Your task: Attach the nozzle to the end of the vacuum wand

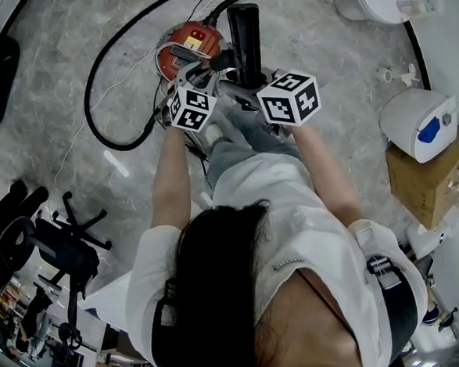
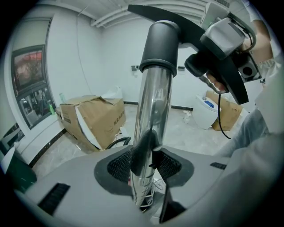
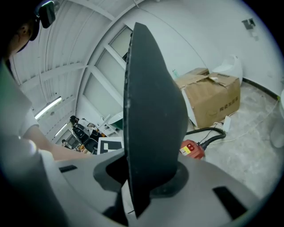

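My left gripper (image 2: 145, 175) is shut on the chrome vacuum wand (image 2: 153, 111), which rises from its jaws to a black cuff (image 2: 160, 42). The flat black nozzle (image 3: 151, 115) fills the right gripper view, with my right gripper (image 3: 146, 188) shut on it. In the left gripper view the nozzle (image 2: 177, 20) slants across just above the cuff and seems to touch its top. In the head view a black tube (image 1: 245, 40) sticks out ahead of both marker cubes; wand end and nozzle are hard to tell apart there.
The red vacuum body (image 1: 192, 44) sits on the marble floor just beyond the grippers, its black hose (image 1: 98, 94) looping to the left. A cardboard box (image 1: 429, 176) and a white appliance (image 1: 417, 122) stand at the right, an office chair (image 1: 61, 245) at the left.
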Demonstrator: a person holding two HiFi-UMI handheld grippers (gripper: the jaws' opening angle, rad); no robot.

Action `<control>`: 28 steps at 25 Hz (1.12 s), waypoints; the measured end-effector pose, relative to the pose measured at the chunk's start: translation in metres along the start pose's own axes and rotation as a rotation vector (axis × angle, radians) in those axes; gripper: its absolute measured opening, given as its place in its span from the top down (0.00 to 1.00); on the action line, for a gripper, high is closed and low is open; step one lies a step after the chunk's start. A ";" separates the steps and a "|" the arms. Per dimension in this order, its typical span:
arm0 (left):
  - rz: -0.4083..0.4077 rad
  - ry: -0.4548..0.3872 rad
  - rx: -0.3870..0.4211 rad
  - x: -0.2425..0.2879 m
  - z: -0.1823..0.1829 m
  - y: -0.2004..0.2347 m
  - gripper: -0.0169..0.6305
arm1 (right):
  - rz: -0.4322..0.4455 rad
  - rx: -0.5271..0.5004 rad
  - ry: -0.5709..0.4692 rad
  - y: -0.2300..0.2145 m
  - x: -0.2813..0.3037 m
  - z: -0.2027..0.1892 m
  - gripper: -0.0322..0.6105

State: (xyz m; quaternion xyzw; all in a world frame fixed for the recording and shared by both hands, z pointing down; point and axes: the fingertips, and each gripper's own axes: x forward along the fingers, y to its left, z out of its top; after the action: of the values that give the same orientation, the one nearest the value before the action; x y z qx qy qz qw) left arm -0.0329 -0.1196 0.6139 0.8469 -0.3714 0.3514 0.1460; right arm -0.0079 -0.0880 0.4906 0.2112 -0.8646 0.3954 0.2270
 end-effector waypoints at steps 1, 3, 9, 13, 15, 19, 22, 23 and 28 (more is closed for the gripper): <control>0.001 0.004 0.006 0.000 0.000 0.000 0.74 | 0.000 -0.009 0.016 0.001 0.000 0.000 0.77; -0.001 0.010 0.017 -0.001 -0.001 0.000 0.75 | -0.011 -0.035 0.045 0.001 0.002 0.000 0.77; -0.004 0.014 0.021 0.000 0.000 -0.001 0.75 | 0.044 -0.009 0.103 0.003 0.003 -0.004 0.77; 0.000 0.014 0.019 -0.002 0.000 -0.001 0.75 | 0.099 0.056 0.092 0.005 0.000 -0.002 0.77; -0.003 0.013 0.019 -0.002 0.000 -0.001 0.75 | 0.109 0.074 0.085 0.005 0.000 -0.002 0.77; -0.011 0.018 0.027 0.000 -0.003 -0.001 0.75 | 0.141 0.134 0.102 0.001 0.002 0.000 0.77; -0.013 0.017 0.030 0.001 -0.002 -0.001 0.75 | 0.158 0.172 0.126 -0.002 0.002 0.003 0.78; -0.012 0.016 0.028 0.001 -0.002 -0.001 0.75 | 0.154 0.159 0.133 -0.002 0.002 0.003 0.78; -0.016 0.023 0.036 0.001 -0.001 -0.001 0.75 | 0.152 0.151 0.162 -0.003 0.002 0.005 0.78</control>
State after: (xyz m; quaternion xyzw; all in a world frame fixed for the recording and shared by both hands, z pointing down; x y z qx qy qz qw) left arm -0.0321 -0.1195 0.6151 0.8482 -0.3567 0.3665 0.1377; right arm -0.0094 -0.0936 0.4909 0.1288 -0.8247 0.4914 0.2488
